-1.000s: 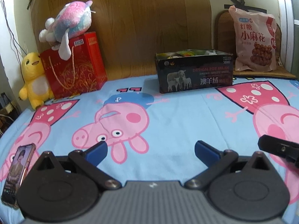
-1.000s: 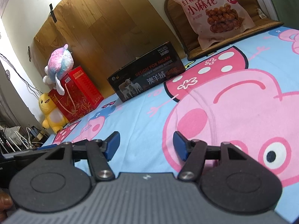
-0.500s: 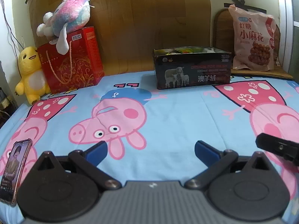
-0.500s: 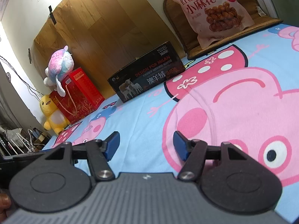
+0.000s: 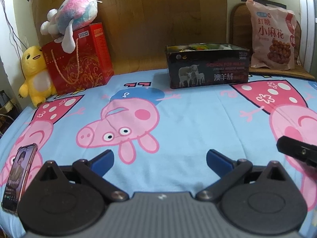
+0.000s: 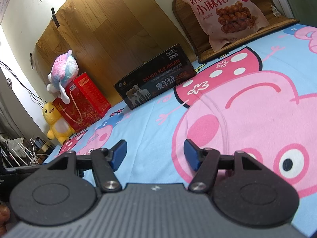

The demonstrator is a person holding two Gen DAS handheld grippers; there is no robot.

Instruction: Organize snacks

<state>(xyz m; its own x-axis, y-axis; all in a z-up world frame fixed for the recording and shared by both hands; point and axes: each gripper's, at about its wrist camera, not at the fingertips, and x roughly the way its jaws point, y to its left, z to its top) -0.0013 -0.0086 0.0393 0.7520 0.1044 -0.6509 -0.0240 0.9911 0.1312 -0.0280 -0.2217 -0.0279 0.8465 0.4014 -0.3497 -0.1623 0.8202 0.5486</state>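
Left wrist view: left gripper (image 5: 160, 159) held low over blue cartoon-pig bedsheet (image 5: 190, 119), blue pads spread wide, nothing between. Black sheep-print box (image 5: 208, 67) set at far edge, open top up, long axis left-right, snack packets inside; pink snack bag (image 5: 272, 33) propped upright beside.

Right wrist view: right gripper (image 6: 155, 154) likewise parted, empty; box (image 6: 156, 81) seen running diagonally toward bag (image 6: 223, 10).

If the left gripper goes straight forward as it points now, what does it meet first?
Probably the bedsheet first, as the left gripper points slightly down over it. Beyond stands the black box; depth is unclear.
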